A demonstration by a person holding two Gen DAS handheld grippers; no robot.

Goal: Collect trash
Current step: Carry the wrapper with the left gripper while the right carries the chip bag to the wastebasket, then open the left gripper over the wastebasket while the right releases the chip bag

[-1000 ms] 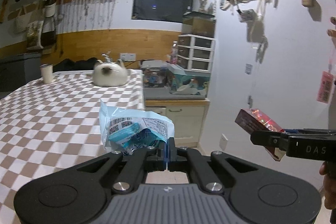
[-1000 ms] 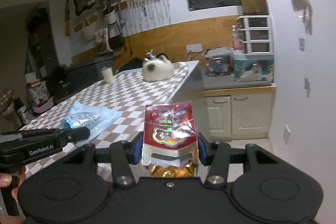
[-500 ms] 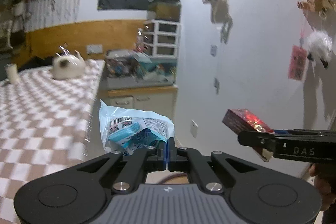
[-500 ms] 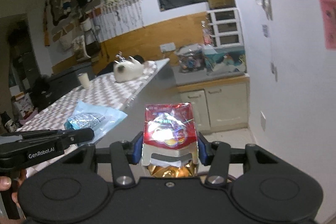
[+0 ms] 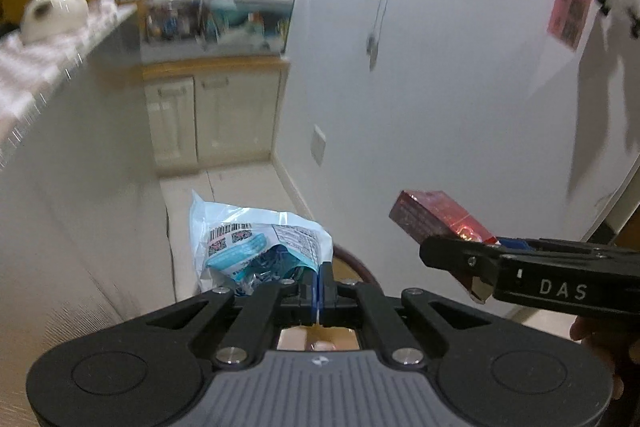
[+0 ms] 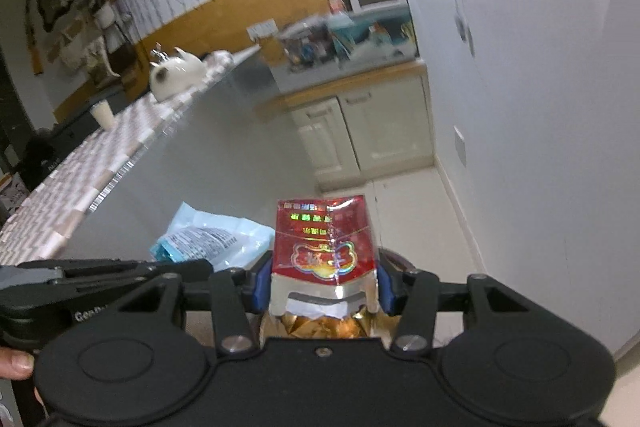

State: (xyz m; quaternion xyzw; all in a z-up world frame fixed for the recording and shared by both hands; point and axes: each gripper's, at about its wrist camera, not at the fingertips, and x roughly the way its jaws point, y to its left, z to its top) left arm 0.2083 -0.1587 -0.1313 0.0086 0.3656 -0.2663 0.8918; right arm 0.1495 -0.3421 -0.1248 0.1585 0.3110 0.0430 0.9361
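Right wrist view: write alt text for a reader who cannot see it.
The right gripper clamps a red foil packet above a pale floor, near white cabinets. To its left, the left gripper holds a pale blue wrapper.

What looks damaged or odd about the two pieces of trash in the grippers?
The red foil-printed cigarette pack clamped in the right gripper is torn open at its near end, with gold foil lining spilling out. The crumpled light-blue plastic wrapper is pinched only at one edge by the left gripper, so it sticks out loosely.

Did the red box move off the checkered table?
Yes. The red box, shut in the right gripper, has gone down past the table edge; floor now shows behind it.
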